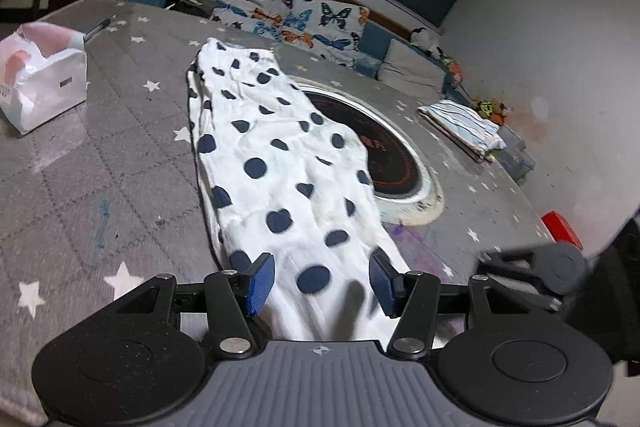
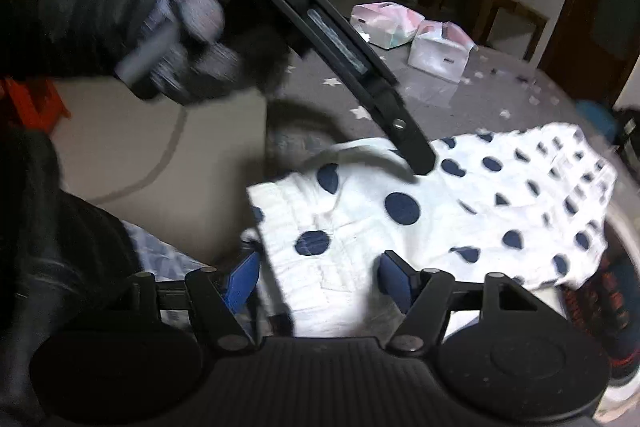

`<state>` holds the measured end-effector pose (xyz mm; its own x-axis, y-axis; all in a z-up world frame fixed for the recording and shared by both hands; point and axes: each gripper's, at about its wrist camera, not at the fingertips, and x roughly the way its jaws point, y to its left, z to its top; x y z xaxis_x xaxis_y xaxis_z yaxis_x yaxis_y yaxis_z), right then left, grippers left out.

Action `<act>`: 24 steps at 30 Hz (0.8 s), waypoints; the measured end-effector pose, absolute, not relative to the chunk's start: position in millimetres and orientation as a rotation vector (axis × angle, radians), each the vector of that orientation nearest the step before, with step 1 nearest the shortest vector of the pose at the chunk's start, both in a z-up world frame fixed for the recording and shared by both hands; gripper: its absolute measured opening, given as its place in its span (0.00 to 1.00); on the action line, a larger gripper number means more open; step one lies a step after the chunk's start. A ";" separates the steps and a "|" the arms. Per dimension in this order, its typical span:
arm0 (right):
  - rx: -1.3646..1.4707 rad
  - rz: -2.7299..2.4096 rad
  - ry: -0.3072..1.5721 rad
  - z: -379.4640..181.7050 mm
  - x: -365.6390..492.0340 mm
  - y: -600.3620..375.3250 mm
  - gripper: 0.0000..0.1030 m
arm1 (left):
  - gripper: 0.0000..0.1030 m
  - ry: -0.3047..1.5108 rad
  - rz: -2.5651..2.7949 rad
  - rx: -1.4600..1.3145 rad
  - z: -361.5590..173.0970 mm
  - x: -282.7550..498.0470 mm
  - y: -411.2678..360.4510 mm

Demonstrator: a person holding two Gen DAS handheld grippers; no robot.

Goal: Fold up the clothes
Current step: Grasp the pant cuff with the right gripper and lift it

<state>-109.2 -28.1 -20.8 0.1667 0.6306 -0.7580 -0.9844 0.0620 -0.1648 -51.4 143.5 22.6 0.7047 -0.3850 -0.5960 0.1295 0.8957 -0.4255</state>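
White garment with navy polka dots (image 1: 280, 163), folded into a long narrow strip and lying flat on the grey star-printed bench (image 1: 120, 147); in the left wrist view it runs from the lower centre of the frame toward the upper middle, its right edge covering part of the round black hotplate (image 1: 384, 147) set into the bench top. The near end of the strip passes between the blue pads of the left tongs (image 1: 322, 279) at the lower centre, whose jaws stand spread with cloth in the gap; whether the pads press on it cannot be told. In the right wrist view the same garment (image 2: 460, 211) fills the centre and right of the frame, its gathered end lying between the blue pads of the right tongs (image 2: 320, 279), likewise spread, with contact not discernible. The left tongs (image 2: 420, 159) descend from the upper left of that view, held by a gloved hand (image 2: 188, 43), their tip at the cloth. Outward: white tissue packs (image 1: 44, 83) at the left, a folded striped cloth (image 1: 464, 127) at the right, a red object (image 1: 560, 227) at the right edge, and a butterfly-printed cover (image 1: 296, 15) behind the bench.
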 end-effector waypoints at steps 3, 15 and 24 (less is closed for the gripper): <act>-0.785 1.303 0.549 -22.6 -111.5 -24.3 0.50 | 0.56 0.722 -0.319 -0.345 28.5 -70.3 140.9; -0.415 1.247 0.704 9.2 -58.1 -39.8 0.19 | 0.67 0.641 -0.405 -0.073 31.9 -129.8 113.4; -0.384 1.275 0.740 5.8 -57.8 -41.6 0.18 | 0.67 0.492 -0.338 0.284 9.9 -132.3 69.9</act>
<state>-57.8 -41.6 5.8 0.1080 0.7193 -0.6863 -0.9525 0.2725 0.1358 -132.3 69.9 9.9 0.8282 -0.2467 -0.5032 0.3813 0.9061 0.1832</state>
